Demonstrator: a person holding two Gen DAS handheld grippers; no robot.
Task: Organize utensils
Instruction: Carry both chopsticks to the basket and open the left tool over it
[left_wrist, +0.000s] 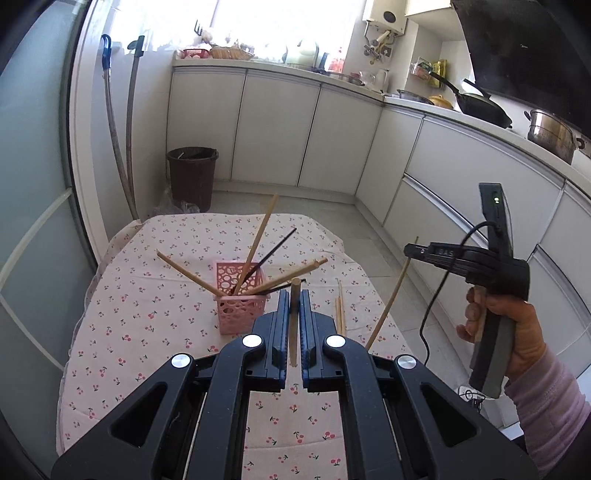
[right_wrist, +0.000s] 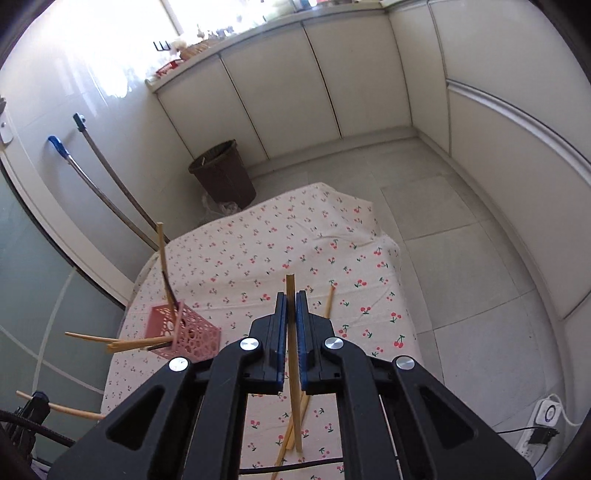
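A pink perforated basket (left_wrist: 241, 300) stands on the cherry-print table (left_wrist: 140, 332) and holds several wooden and dark chopsticks leaning outward. My left gripper (left_wrist: 294, 295) is shut on a wooden chopstick (left_wrist: 293, 325), just right of the basket and above the table. My right gripper (right_wrist: 291, 297) is shut on another wooden chopstick (right_wrist: 293, 369), held above the table's right part; it also shows in the left wrist view (left_wrist: 388, 310). Loose wooden chopsticks (right_wrist: 291, 432) lie on the cloth below it; two show in the left wrist view (left_wrist: 340, 306). The basket is at the left in the right wrist view (right_wrist: 181, 332).
A brown bin (left_wrist: 192, 177) stands on the floor beyond the table. Two mop handles (left_wrist: 122, 147) lean on the left wall. White cabinets (left_wrist: 295, 129) run along the back and right, with pots (left_wrist: 550, 134) on the counter. A power strip (right_wrist: 543, 424) lies on the floor at right.
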